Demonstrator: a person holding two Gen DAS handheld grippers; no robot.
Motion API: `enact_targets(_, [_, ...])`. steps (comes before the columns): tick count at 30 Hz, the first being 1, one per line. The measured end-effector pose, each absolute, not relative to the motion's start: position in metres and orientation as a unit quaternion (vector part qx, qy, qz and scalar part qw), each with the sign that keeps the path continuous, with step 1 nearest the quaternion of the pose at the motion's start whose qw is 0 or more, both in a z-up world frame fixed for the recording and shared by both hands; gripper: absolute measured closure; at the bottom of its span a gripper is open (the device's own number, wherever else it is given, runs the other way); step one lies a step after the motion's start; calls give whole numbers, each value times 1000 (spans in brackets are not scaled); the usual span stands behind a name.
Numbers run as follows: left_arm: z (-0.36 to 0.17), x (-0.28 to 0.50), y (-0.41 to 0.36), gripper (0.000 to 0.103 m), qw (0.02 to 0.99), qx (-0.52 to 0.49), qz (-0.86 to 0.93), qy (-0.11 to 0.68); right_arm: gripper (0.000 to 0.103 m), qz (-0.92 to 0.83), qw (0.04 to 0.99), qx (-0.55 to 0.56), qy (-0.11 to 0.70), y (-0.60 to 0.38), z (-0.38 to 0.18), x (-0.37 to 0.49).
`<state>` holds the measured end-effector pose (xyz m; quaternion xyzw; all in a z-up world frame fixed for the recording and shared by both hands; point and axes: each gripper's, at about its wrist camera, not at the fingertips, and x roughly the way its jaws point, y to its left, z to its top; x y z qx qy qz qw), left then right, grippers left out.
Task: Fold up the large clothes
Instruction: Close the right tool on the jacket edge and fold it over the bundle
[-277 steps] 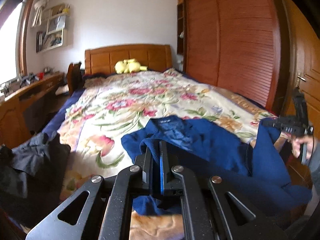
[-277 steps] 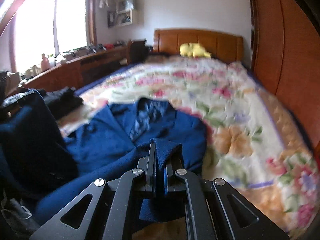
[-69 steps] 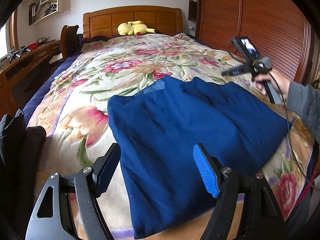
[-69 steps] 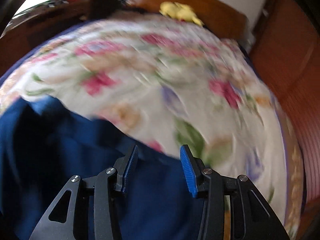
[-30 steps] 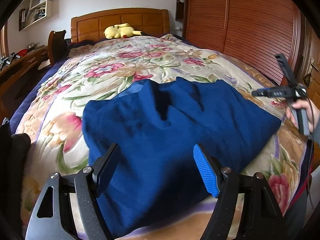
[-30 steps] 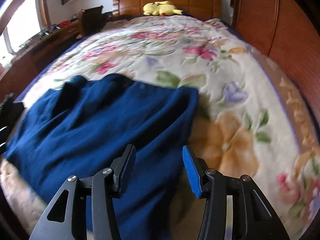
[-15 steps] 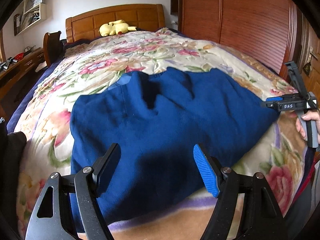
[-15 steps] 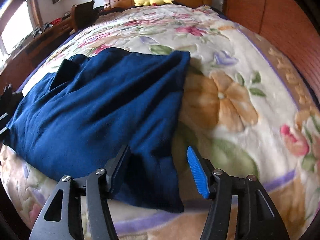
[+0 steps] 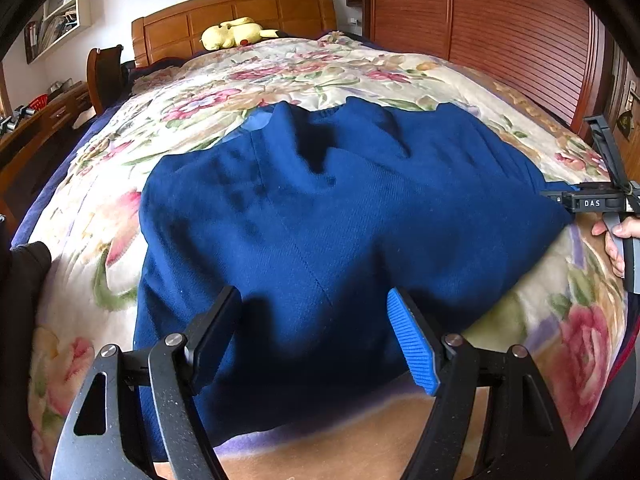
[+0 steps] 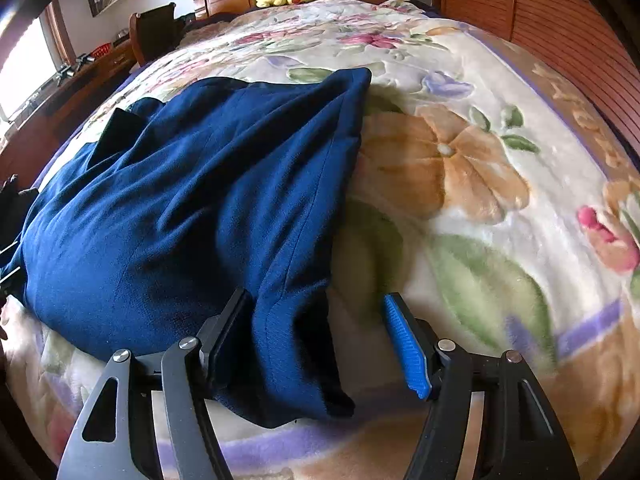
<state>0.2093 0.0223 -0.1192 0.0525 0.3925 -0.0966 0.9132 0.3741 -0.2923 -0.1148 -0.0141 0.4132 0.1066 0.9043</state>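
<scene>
- Two grippers in view, both with jaws spread wide and nothing clamped.
- Far left, left wrist view: dark clothing point(image 9: 24, 280) lies at the bed's left edge, apart from the blue garment; a wooden counter point(image 9: 36, 120) stands along the left wall, with a chair point(image 9: 105, 76) beside the bed.
- Left gripper point(image 9: 314, 334) hovers low over the near hem of the navy garment point(image 9: 340, 208); cloth shows in the gap between its fingers, but neither blue pad point(image 9: 412, 344) presses it.
- Navy garment lies spread flat across the foot half of the bed, on the floral blanket point(image 9: 280, 68). A seam runs down its middle toward the left gripper; soft creases and a collar-like fold sit at its far edge.
- Yellow plush toy point(image 9: 236, 34) rests at the wooden headboard point(image 9: 240, 8), well apart from the garment.
- Right side, left wrist view: right gripper point(image 9: 560, 200) reaches in from the right edge, its tips at the garment's right corner; the right hand point(image 9: 616, 240) holds its handle. Jaw spacing cannot be judged from this angle.
- Right wrist view: right gripper point(image 10: 316, 340) is wide apart and straddles the near right corner of the navy garment point(image 10: 192, 216). The corner cloth touches the left finger point(image 10: 224, 332); the right blue pad point(image 10: 406, 348) stands clear of it, over bare floral blanket point(image 10: 460, 184).
- Wooden slatted wardrobe doors point(image 9: 500, 32) run along the bed's right side.
</scene>
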Motion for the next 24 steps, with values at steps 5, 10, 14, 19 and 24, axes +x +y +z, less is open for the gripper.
enact_targets(5, [-120,209,25,26,913,49,-97,394,34,113,910,-2,398,-297,-123,365])
enact_targets(10, [-120,210,28,26,912,44,-96,395,35,117,905,11,409,-300,-122,363])
enact_targets(14, [-119,208,30,26,913,42,-98,394,66,142,889,38,433,-301,-116,366])
enact_targets(19, [-111,201,44,26,917,33,-99,384,88,164,888,26,428,-291,-97,360])
enact_targets(24, [-97,184,65,26,926,22,-97,363,89,171,912,21,372,-278,-44,346])
